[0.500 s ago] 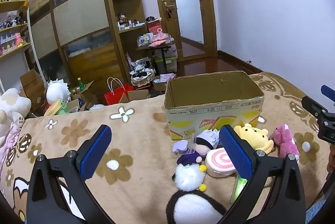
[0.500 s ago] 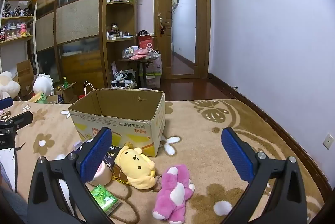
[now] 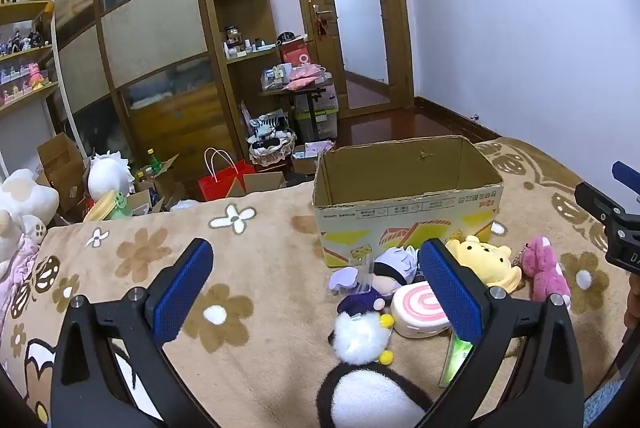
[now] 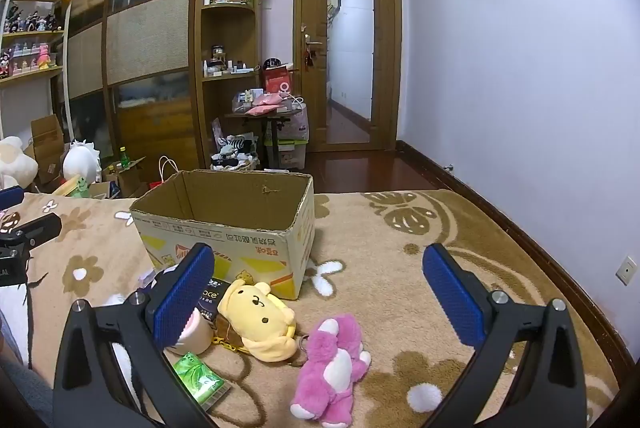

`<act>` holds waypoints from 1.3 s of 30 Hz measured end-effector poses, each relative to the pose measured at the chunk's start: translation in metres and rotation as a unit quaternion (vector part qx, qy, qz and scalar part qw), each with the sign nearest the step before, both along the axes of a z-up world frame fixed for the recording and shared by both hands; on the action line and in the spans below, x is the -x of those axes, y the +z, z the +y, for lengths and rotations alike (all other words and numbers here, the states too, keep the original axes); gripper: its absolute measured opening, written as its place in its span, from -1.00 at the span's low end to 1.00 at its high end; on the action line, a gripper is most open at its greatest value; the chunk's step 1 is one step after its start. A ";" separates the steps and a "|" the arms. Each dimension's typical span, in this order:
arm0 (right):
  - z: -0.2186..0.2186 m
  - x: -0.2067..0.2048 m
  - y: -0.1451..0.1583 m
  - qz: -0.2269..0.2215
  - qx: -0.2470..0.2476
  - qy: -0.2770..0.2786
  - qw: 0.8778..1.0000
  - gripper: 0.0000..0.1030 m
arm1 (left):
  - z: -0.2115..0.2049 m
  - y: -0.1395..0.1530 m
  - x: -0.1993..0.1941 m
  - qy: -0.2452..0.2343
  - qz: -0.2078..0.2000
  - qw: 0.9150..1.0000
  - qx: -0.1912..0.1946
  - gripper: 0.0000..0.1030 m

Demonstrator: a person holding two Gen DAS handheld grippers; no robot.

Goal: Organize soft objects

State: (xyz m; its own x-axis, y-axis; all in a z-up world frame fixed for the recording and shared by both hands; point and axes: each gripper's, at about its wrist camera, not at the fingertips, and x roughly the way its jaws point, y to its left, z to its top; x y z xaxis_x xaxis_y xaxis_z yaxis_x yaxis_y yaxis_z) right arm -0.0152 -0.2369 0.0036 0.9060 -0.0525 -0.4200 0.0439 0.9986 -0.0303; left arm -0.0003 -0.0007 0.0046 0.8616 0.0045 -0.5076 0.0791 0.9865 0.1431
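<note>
Tools: left tool (image 3: 316,284) and right tool (image 4: 320,292) both gaping wide, gripping nothing.
Toys: pink plush (image 4: 332,364) and yellow plush (image 4: 260,320) heaped before the cardboard box (image 4: 224,224), touching.
Risk: could snag two together, or nudge the box away.

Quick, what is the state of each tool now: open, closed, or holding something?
Left tool: open wide, holding nothing.
Right tool: open wide, holding nothing.
</note>
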 end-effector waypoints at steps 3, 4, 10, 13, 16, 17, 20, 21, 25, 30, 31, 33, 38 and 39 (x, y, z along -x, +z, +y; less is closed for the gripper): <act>0.000 0.000 0.000 0.000 0.000 0.000 1.000 1.00 | 0.000 0.000 0.000 0.000 -0.001 1.000 0.000 0.98; 0.000 0.000 0.000 0.000 0.000 0.000 1.000 1.00 | 0.000 0.000 0.001 0.001 -0.001 1.000 0.000 0.98; 0.000 0.000 0.000 -0.001 -0.001 0.000 1.000 1.00 | 0.001 0.001 0.000 0.001 0.000 1.000 -0.002 0.98; 0.000 0.001 0.000 0.000 -0.001 0.000 1.000 1.00 | 0.000 0.001 0.002 0.001 0.000 1.000 -0.001 0.98; 0.000 0.000 0.000 0.000 -0.001 0.000 1.000 1.00 | -0.001 0.002 0.002 0.001 0.000 1.000 -0.001 0.98; 0.000 0.000 0.000 0.000 -0.001 0.000 1.000 1.00 | -0.001 0.001 0.001 0.001 0.000 1.000 -0.002 0.98; 0.000 0.000 0.000 0.000 -0.001 0.000 1.000 1.00 | -0.001 0.001 0.001 0.001 0.000 1.000 -0.002 0.98; 0.000 0.000 0.000 0.000 -0.001 -0.001 1.000 1.00 | -0.001 0.001 0.001 0.001 0.000 1.000 -0.002 0.98; 0.000 0.001 -0.001 0.000 -0.001 0.000 1.000 1.00 | -0.001 0.002 0.002 0.001 0.000 1.000 -0.002 0.98; -0.001 0.001 0.000 0.001 -0.001 0.000 1.000 1.00 | -0.001 0.002 0.002 0.001 0.000 1.000 -0.002 0.98; -0.001 0.001 0.000 0.001 -0.001 0.001 1.000 1.00 | 0.000 0.002 0.002 0.001 0.000 1.000 -0.002 0.98; -0.001 0.001 0.000 0.002 -0.001 0.002 1.000 1.00 | 0.000 0.001 0.002 0.001 0.000 1.000 -0.001 0.98; 0.002 0.000 -0.002 0.002 -0.001 0.002 1.000 1.00 | 0.000 0.001 0.002 0.001 0.000 1.000 -0.001 0.98; 0.002 0.000 -0.002 0.002 -0.001 0.002 1.000 1.00 | 0.000 0.002 0.002 0.001 0.000 1.000 -0.001 0.98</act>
State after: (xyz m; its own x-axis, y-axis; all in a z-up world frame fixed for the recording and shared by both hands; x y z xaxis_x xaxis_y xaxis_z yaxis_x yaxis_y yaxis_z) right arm -0.0155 -0.2352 0.0012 0.9046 -0.0483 -0.4235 0.0400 0.9988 -0.0284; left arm -0.0027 -0.0003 0.0067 0.8616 0.0070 -0.5076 0.0773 0.9865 0.1447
